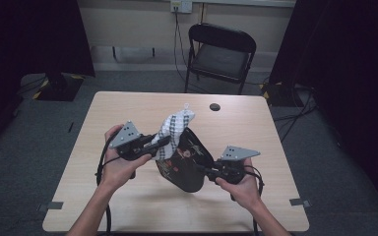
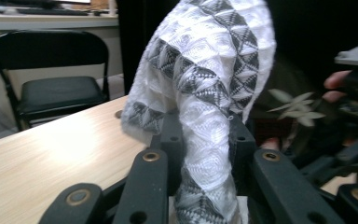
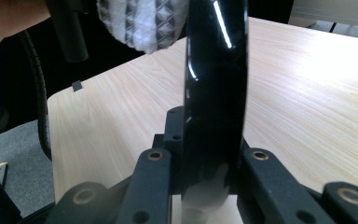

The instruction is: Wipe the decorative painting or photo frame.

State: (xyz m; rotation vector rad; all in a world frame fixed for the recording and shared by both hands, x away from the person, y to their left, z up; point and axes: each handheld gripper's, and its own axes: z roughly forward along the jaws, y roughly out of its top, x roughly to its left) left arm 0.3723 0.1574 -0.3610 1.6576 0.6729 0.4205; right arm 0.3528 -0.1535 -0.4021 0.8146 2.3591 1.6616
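Black bag (image 1: 189,169) held at frame centre above tabletop (image 1: 256,128), rim pinched by right gripper (image 1: 207,171) jaws. Patterned cloth (image 1: 174,125) pinched by left gripper (image 1: 161,143) jaws, hanging over bag mouth. Mouth best kept wide, cloth fed straight down. Bag interior hidden; cloth's lower end not made out.

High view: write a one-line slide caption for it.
Left claw holds a patterned white cloth at the mouth of a black bag, gripped by the right claw.

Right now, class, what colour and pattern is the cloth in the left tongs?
White cloth with bands of grey-black triangles, clearest in the left gripper view.
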